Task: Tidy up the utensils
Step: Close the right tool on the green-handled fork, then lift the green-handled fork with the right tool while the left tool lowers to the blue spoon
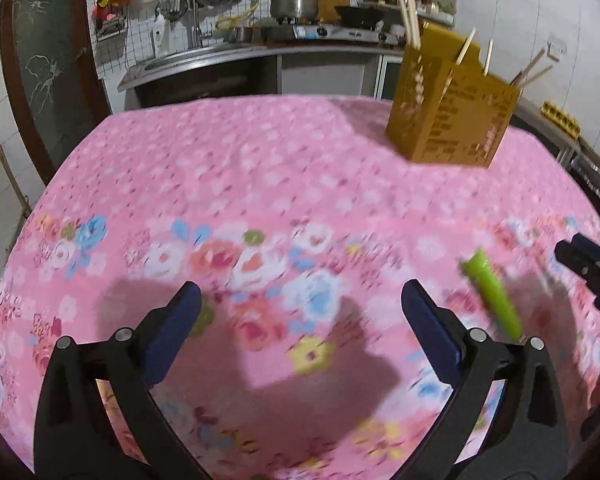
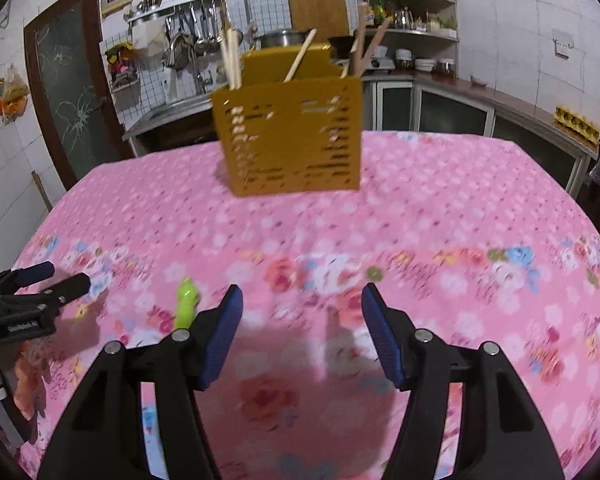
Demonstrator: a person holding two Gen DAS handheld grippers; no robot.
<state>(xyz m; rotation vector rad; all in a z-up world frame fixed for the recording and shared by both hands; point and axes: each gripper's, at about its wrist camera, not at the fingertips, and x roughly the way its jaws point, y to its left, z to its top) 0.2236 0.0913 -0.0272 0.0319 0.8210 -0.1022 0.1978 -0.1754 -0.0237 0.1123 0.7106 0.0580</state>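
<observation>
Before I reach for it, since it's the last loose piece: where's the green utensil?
The green utensil lies on the pink cloth between the two grippers, right of the left gripper, nearer than the yellow holder.

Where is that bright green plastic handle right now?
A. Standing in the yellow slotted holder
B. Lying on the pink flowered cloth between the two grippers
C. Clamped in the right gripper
B: the bright green plastic handle lies on the pink flowered cloth, between the open left gripper and open right gripper.

White-tiled walls [image 2: 520,40], steel counter [image 1: 260,54], dark door [image 2: 72,92].
</observation>
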